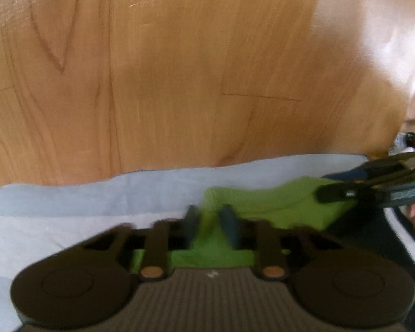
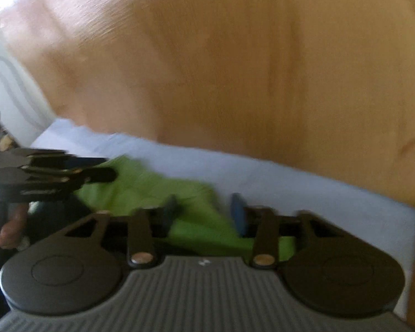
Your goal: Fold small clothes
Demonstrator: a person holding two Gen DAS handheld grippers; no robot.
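Both views were motion-blurred. Left gripper [image 1: 209,222]: fingers [image 1: 191,218] stood close together w/ green garment [image 1: 276,204] bunched between them, apparently clenched on it; contact itself too smeared to confirm. Garment lay on pale blue cloth [image 1: 69,207] over wood surface [image 1: 179,69], at 6 o'clock. Right gripper [image 2: 204,211] likewise clasped green fabric, wider gap, one pad's contact unclear. White marking on the other gripper's side was illegible. A hand [image 2: 9,232] was cut off at 9 o'clock.
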